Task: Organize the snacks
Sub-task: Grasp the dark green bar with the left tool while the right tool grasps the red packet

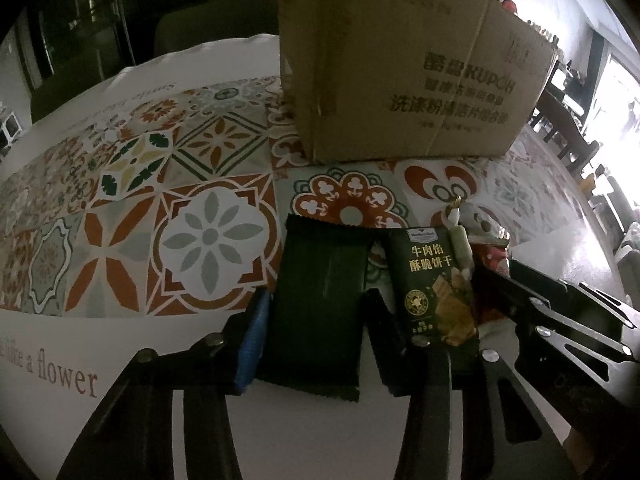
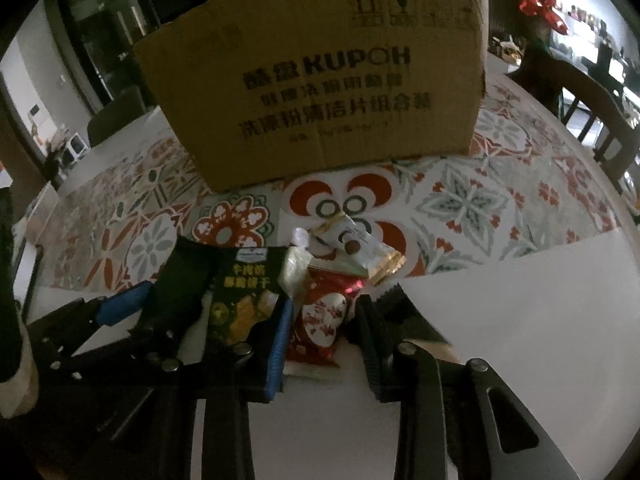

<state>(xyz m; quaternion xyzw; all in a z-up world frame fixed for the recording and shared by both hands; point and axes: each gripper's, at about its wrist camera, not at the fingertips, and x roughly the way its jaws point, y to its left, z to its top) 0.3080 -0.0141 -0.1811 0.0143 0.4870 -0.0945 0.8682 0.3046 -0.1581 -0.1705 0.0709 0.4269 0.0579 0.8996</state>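
A plain dark green packet (image 1: 320,300) lies flat between the fingers of my open left gripper (image 1: 316,320); the fingers stand on either side of it. Beside it on the right lies a green biscuit packet with gold lettering (image 1: 436,284), also in the right wrist view (image 2: 244,296). My open right gripper (image 2: 324,328) straddles a red and white packet (image 2: 320,320) on the table. A pale wrapped sweet (image 2: 296,264) and a white and gold sachet (image 2: 360,248) lie just beyond it. The left gripper (image 2: 132,312) shows at the left of the right wrist view.
A brown cardboard box (image 1: 404,76), also seen in the right wrist view (image 2: 320,92), stands at the back of the table. The table carries a patterned tile-print cloth (image 1: 160,184). Dark wooden chairs (image 2: 592,112) stand at the right.
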